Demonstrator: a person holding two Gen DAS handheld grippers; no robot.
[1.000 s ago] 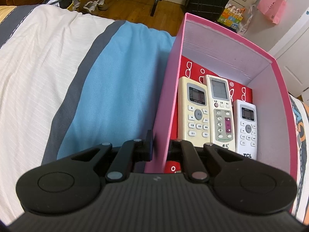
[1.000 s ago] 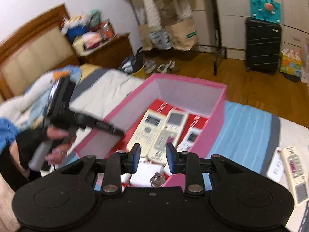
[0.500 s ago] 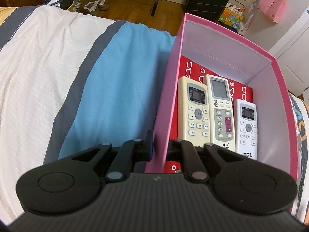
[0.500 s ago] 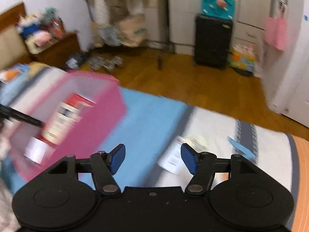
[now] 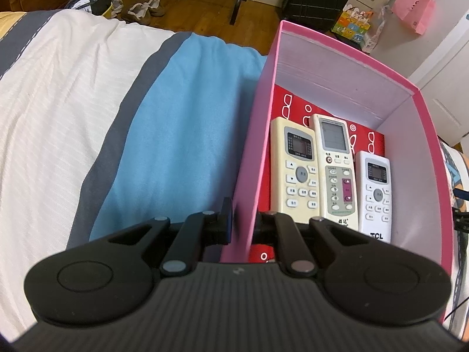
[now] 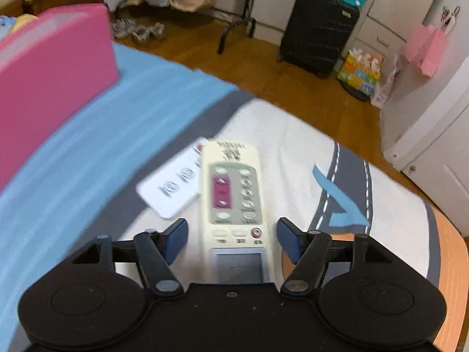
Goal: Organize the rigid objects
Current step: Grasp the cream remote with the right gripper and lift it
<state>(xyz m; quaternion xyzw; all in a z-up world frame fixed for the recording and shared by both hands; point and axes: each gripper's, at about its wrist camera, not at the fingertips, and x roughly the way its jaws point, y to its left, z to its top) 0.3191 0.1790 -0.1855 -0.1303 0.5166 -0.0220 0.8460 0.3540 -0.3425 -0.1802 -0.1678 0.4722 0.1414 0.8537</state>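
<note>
A pink box (image 5: 351,58) stands on the bed. Inside it, on a red packet (image 5: 372,143), lie three remotes side by side: a cream one (image 5: 294,173), a taller cream one (image 5: 337,170) and a white TCL one (image 5: 378,193). My left gripper (image 5: 243,223) is shut on the box's near left wall, one finger outside and one inside. My right gripper (image 6: 233,239) is open, its fingers on either side of a cream remote (image 6: 234,199) lying on the bed. A white flat card-like object (image 6: 173,187) lies partly under that remote. The box (image 6: 49,73) also shows at left in the right wrist view.
The bedspread has white, grey and blue stripes (image 5: 164,135) and an orange corner (image 6: 448,252). Beyond the bed's edge are a wooden floor, a black suitcase (image 6: 319,26), shoes (image 5: 143,8), a rack leg and white cupboard doors (image 6: 433,152).
My right gripper has swung right from over the box, opened wide, and come down over the cream remote on the bed. My left gripper still holds the box wall, unmoved.
</note>
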